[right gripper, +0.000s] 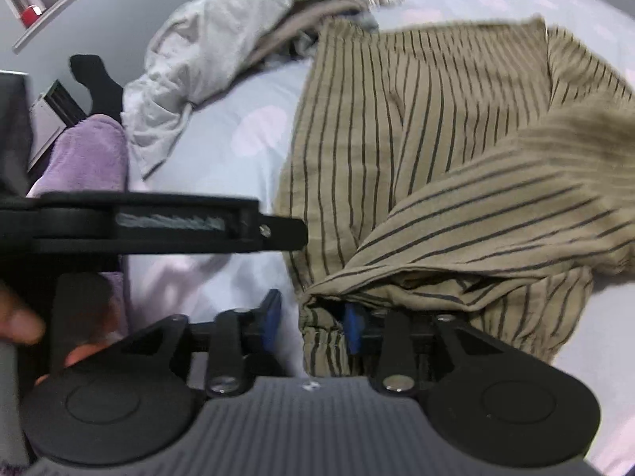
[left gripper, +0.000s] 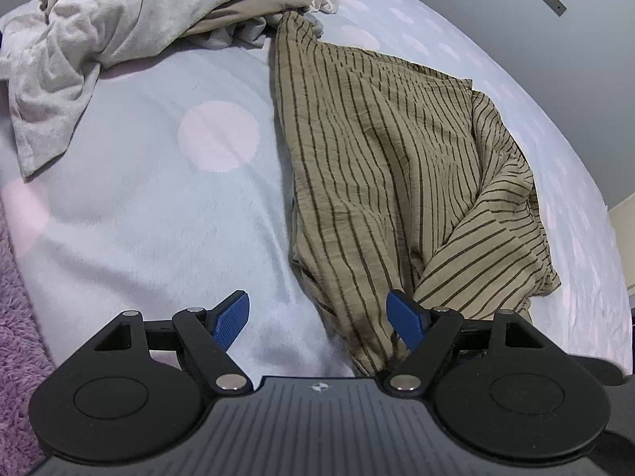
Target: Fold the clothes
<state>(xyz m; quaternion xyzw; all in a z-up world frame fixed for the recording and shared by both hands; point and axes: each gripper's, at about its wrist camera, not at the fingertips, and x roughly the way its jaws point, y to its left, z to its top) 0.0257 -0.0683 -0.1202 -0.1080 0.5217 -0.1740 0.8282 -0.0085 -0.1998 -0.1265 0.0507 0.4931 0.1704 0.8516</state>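
Note:
A tan garment with dark stripes [left gripper: 381,166] lies crumpled on the pale blue blanket [left gripper: 158,238]; one sleeve is folded across its body [right gripper: 496,214]. My left gripper [left gripper: 319,317] stands open just above the blanket. The garment's near hem runs between its blue pads and touches the right one [left gripper: 405,317]. In the right wrist view the same gripper appears side-on as a black bar [right gripper: 158,222]. My right gripper [right gripper: 311,323] is partly open at the garment's near edge. A gathered cuff [right gripper: 323,341] hangs between its pads, with a gap showing beside the left pad [right gripper: 272,317].
A heap of light grey and beige clothes [left gripper: 99,31] lies at the far left of the blanket. A purple fleece [right gripper: 87,150] covers the left edge. A person's fingers [right gripper: 20,325] show at the left. A grey wall [left gripper: 555,39] rises behind.

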